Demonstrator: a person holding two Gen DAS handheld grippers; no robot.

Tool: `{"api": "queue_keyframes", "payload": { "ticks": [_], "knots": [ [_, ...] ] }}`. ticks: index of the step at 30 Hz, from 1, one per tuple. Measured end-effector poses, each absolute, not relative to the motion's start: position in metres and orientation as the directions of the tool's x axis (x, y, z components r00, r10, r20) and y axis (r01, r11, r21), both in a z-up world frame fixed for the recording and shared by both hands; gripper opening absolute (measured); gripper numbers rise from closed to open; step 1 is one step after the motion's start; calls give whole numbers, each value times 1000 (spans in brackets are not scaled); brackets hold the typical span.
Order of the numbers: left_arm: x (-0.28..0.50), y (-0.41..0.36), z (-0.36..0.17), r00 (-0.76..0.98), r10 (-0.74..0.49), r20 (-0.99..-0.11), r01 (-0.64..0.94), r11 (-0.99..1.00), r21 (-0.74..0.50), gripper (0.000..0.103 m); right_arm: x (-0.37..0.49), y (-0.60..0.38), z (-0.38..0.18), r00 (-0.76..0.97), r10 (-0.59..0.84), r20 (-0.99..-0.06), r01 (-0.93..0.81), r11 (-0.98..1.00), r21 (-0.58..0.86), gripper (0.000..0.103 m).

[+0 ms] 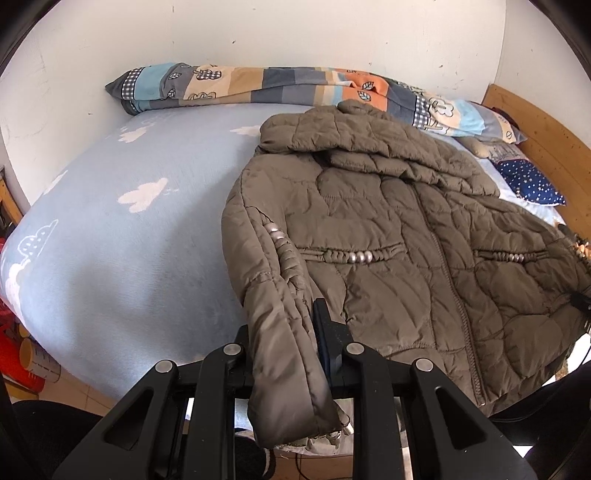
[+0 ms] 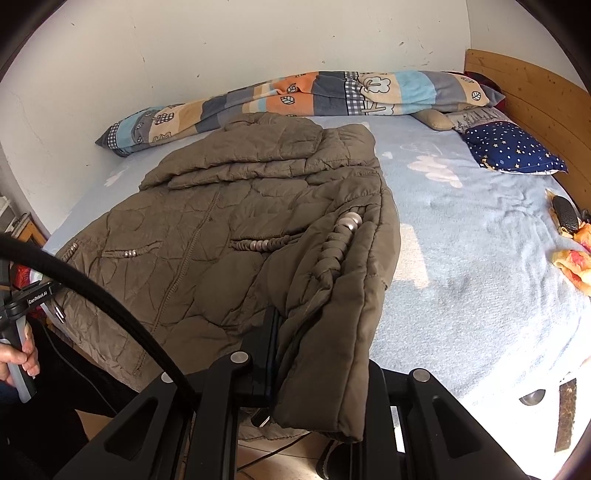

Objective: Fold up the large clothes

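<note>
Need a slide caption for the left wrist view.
Left gripper shut on a sleeve cuff of the olive quilted jacket spread front-up on the cloud-print bed sheet.

Pale blue bed sheet [image 2: 461, 258] with white clouds. Rolled patchwork blanket [image 1: 258, 86] along the white wall [image 1: 258, 33]. Navy star-dotted pillow [image 2: 511, 153] near the wooden headboard [image 2: 535, 96]. Orange-yellow cloth [image 2: 572, 262] at the sheet's right edge. Red items [image 1: 11, 347] on the floor, lower left.
</note>
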State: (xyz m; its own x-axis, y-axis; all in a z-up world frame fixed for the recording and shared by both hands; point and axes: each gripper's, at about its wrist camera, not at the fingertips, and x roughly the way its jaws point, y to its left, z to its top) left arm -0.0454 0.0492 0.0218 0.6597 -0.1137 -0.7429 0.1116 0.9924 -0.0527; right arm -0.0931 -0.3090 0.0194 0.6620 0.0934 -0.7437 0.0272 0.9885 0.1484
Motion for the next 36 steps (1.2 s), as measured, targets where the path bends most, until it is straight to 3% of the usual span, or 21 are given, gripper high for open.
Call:
{"api": "queue_keyframes", "payload": {
  "ticks": [12, 23, 36],
  "knots": [
    [-53, 77, 69, 697, -161, -699, 116, 987, -112, 20, -112, -315, 51, 690, 136, -711, -12, 984, 178, 19],
    [-39, 100, 136, 772, -204, -602, 135, 978, -159, 20, -129, -319, 110, 779, 149, -609, -61, 985, 164, 18],
    [-48, 106, 162, 796, -233, -559, 159, 971, -178, 20, -134, -334, 145, 829, 139, -541, -55, 984, 168, 18]
  ]
}}
